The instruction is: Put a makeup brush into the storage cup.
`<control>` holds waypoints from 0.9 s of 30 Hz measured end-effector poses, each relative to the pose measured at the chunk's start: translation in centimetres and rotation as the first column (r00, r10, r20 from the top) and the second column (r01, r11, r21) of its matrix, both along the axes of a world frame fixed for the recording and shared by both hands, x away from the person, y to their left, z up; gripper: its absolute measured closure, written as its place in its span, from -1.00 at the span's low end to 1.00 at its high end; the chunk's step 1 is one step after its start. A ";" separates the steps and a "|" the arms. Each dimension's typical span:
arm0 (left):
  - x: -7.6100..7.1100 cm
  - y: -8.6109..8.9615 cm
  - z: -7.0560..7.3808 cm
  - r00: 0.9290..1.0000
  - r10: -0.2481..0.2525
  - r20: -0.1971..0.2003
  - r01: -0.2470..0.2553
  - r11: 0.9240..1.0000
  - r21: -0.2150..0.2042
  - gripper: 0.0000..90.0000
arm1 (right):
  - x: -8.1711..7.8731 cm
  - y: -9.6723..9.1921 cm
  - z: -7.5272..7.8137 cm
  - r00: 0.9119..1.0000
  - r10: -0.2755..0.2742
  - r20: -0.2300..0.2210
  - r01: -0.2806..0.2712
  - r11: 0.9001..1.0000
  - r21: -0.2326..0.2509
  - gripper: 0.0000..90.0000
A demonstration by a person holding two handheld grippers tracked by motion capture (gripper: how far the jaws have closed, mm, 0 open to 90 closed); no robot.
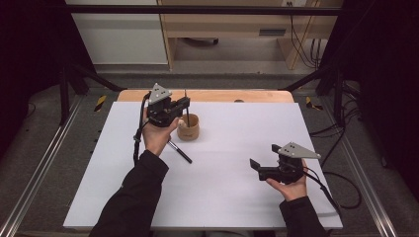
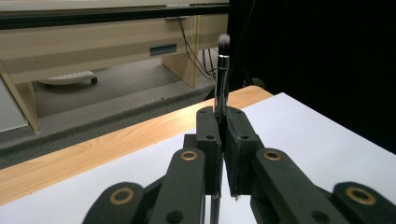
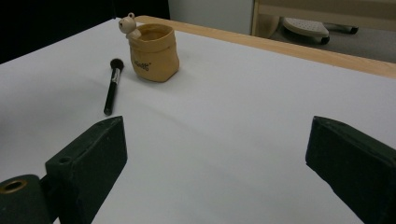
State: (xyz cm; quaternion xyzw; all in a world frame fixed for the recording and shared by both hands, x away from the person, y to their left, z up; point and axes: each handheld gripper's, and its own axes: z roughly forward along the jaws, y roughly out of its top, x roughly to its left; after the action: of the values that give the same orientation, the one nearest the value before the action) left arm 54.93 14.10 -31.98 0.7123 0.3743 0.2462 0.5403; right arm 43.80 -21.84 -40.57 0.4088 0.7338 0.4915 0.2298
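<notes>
- The slim black-handled makeup brush with a silver ferrule and a small dark tuft (image 2: 222, 79) looks light and stiff; its glossy handle is likely slippery, and the tuft is the soft, crushable end, so the handle is the part to grip.
- The left gripper (image 2: 223, 135) has its jaws pressed together on that handle, low on the shaft. The brush stands upright between the pads, tuft up, and its lower end runs down out of sight below the jaws.
- In the high view the left gripper (image 1: 184, 105) holds the brush (image 1: 187, 106) just above the small tan sack-shaped pot with a little bear figure on its rim (image 3: 153, 52), the shaft pointing down toward the pot's open mouth. Whether the tip has already entered the pot I cannot tell.
- The pot looks rigid, small and light, and a knock from the brush could probably shift it.
- A second black makeup brush with a round dark head (image 3: 112, 88) lies flat on the white table sheet (image 3: 243, 121), just beside the pot and below the left hand.
- The right gripper (image 3: 219, 163) rests well apart from the pot, jaws spread wide with nothing between them, pointing across the sheet toward pot and lying brush.
</notes>
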 end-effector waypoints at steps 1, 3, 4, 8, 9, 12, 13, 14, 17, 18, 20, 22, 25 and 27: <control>0.1 0.0 -0.1 1.000 0.002 0.000 -0.002 1.000 -0.001 0.89 | 0.0 0.0 0.0 1.000 0.001 0.003 -0.001 1.000 -0.005 -0.87; 0.3 0.0 -0.1 1.000 0.004 -0.002 -0.004 1.000 -0.001 0.89 | -0.1 0.0 -0.1 1.000 -0.001 0.000 0.001 1.000 -0.003 -0.86; 0.4 0.0 -0.2 1.000 0.004 -0.001 -0.004 1.000 0.000 0.89 | -0.1 -0.1 -0.1 1.000 0.000 0.000 0.000 1.000 -0.002 -0.86; 0.7 -0.1 -0.3 1.000 0.009 0.001 -0.009 1.000 -0.004 0.89 | -0.3 -0.6 -0.4 1.000 -0.005 -0.007 0.005 1.000 0.003 -0.86; 0.8 -0.1 -0.3 1.000 0.010 -0.001 -0.010 1.000 -0.006 0.89 | -0.3 -0.6 -0.4 1.000 -0.009 -0.007 0.009 1.000 0.004 -0.86; 1.0 -0.1 -0.4 1.000 0.010 0.001 -0.010 1.000 -0.005 0.89 | -0.5 -1.0 -0.6 1.000 -0.008 -0.006 0.008 1.000 0.004 -0.85; 1.1 -0.1 -0.4 1.000 0.010 0.000 -0.010 1.000 -0.006 0.89 | -0.6 -1.0 -0.7 1.000 -0.010 -0.006 0.010 1.000 0.003 -0.85; 1.1 -0.1 -0.5 1.000 0.009 0.000 -0.009 1.000 -0.006 0.89 | -0.7 -1.1 -0.7 1.000 -0.012 -0.008 0.012 1.000 0.006 -0.85; 1.3 -0.2 -0.6 1.000 0.008 0.003 -0.008 1.000 -0.004 0.89 | -0.8 -1.3 -0.8 1.000 -0.010 -0.009 0.010 1.000 0.008 -0.85; 1.3 -0.3 -0.6 1.000 0.007 0.003 -0.007 1.000 -0.003 0.89 | -0.9 -1.4 -0.9 1.000 -0.011 -0.011 0.011 1.000 0.008 -0.85; 1.5 -0.4 -0.7 1.000 0.006 0.004 -0.006 1.000 -0.003 0.89 | -1.0 -1.5 -1.0 1.000 -0.015 -0.013 0.015 1.000 0.010 -0.84; 1.6 -0.6 -0.7 1.000 0.005 0.005 -0.005 1.000 -0.003 0.89 | -1.1 -1.7 -1.1 1.000 -0.013 -0.011 0.013 1.000 0.011 -0.84; 1.8 -0.7 -0.9 1.000 0.005 0.005 -0.005 1.000 -0.003 0.89 | -1.2 -1.9 -1.1 1.000 -0.019 -0.009 0.019 1.000 0.018 -0.84; 1.9 -0.7 -1.0 1.000 0.008 0.010 -0.008 1.000 0.002 0.89 | -1.3 -2.0 -1.1 1.000 -0.024 -0.013 0.024 1.000 0.014 -0.84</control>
State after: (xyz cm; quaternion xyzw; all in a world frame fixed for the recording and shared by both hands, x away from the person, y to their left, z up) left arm 56.84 13.36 -32.95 0.7102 0.3741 0.2522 0.5404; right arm 42.47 -23.88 -41.69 0.4222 0.7268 0.4914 0.2282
